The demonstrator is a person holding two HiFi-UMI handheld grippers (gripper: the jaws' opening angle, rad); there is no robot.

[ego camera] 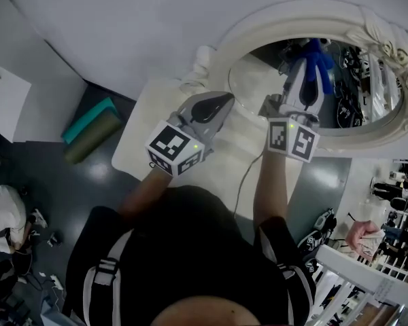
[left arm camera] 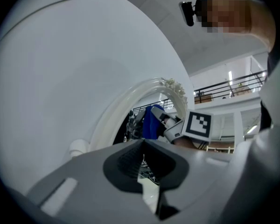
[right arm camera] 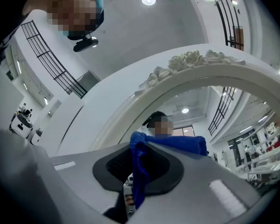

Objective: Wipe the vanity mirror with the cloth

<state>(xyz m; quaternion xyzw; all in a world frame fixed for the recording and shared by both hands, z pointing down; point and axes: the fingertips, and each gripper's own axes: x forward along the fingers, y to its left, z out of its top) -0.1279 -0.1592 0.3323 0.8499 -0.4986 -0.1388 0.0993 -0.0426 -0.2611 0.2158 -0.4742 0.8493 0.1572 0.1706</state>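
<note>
Right tongs are clamped on the blue cloth. The right gripper view shows a fold of it pinched between the jaws, the rest draped over their tip. The cloth is held up in front of the glass of the oval vanity mirror, inside its white carved frame; contact with the glass cannot be confirmed. Left tongs are closed with nothing between the jaws, poised over the white surface, just beside the frame's lower left edge.

Mats: two rolls, one teal, one green, on the dark floor by the bench's left edge.
Railing: white, low on the right.
</note>
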